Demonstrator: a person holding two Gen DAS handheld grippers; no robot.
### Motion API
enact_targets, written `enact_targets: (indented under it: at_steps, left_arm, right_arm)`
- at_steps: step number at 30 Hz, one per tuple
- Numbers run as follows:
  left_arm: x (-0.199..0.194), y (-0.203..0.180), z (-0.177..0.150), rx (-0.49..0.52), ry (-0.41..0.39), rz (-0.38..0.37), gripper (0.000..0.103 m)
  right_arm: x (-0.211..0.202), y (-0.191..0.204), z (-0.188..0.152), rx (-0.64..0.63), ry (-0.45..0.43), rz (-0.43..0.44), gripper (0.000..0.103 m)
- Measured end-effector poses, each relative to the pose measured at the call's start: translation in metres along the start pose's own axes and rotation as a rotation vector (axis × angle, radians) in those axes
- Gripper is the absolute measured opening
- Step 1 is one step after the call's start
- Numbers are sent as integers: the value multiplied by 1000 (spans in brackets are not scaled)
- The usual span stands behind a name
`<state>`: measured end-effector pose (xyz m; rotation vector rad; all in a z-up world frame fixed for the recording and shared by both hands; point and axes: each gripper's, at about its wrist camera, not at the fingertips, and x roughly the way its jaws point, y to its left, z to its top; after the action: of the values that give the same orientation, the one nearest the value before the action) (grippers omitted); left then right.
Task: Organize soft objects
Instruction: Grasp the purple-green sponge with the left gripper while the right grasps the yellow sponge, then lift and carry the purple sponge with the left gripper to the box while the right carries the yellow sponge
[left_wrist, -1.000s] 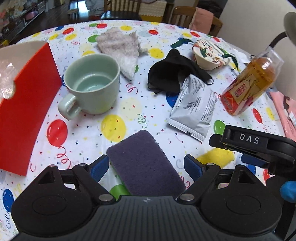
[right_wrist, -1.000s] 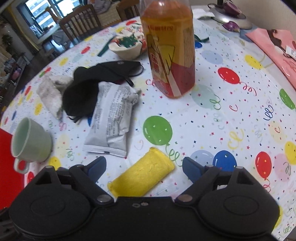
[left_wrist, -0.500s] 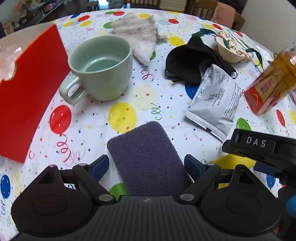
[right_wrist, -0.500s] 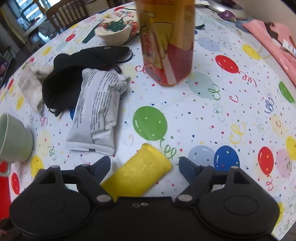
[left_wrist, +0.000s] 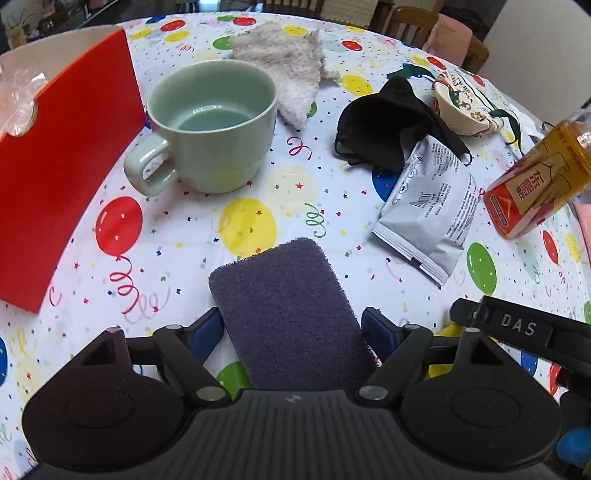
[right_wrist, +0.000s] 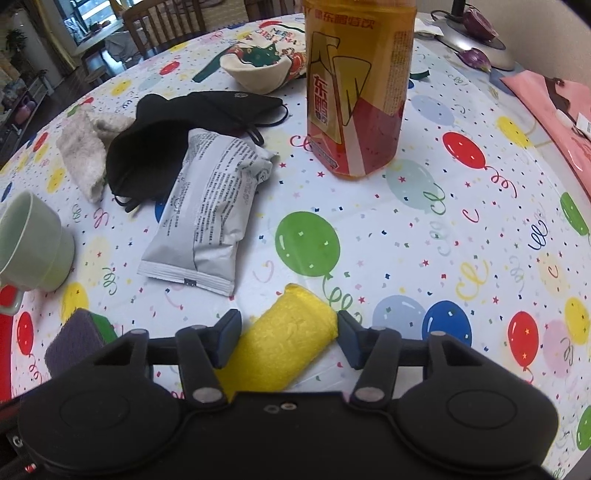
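A dark purple sponge (left_wrist: 291, 314) lies between the fingers of my left gripper (left_wrist: 291, 332); the blue pads touch its two sides. The sponge's corner also shows in the right wrist view (right_wrist: 74, 339). A yellow sponge (right_wrist: 284, 339) lies between the fingers of my right gripper (right_wrist: 286, 338), squeezed at both sides. Farther back lie a beige cloth (left_wrist: 288, 70), a black face mask (left_wrist: 384, 125) and a patterned fabric mask (left_wrist: 465, 107). The right gripper's body shows at the right of the left wrist view (left_wrist: 517, 328).
A green mug (left_wrist: 210, 125) stands behind the purple sponge. A red box (left_wrist: 55, 162) is at the left. A silver packet (left_wrist: 432, 206) and an amber drink bottle (right_wrist: 358, 85) stand mid-table. A pink bag (right_wrist: 554, 107) lies at the far right.
Both grippers' fingers have closed in onto their sponges. Both grippers have moved forward, so the mug and the bottle look nearer.
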<state>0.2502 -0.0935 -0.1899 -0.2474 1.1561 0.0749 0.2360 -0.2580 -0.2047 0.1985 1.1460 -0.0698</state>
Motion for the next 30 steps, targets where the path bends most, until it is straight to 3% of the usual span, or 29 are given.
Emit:
enact_targets:
  at_steps: [8,10,11,12,16,20,25,30]
  left_arm:
    - [-8,12,-3,72,-35,-26,80]
    - [-13,16,-4,99,-52,-35,80]
    - [-16,18,-4,108,-57,-40,80]
    - [-18,20,-4,118,-61,-49,80]
    - [-24,29,-5,136,-75,-54,80]
    - [-25,39,-4,114,-73,-61,80]
    - [-28,42,-5,107,-75,-76,80]
    - [-30,44,-6,110,-79,-89,80]
  right_arm:
    - [-14,-4,-8,-64,-56,65,43]
    - [-19,-5,-10,-89,-81,91,35]
    - [-22,-5,-10,-103,-87,93,23]
    - [-24,-7,-11,-108,-95,99,18]
    - [-22,-13,-11,-108,-74,125,17]
    - [-20,-22,-4,-11,-23,147,20]
    - [-17,-19,-9,28,22,102,31]
    - [-15,-11,-12,63,36,69,61]
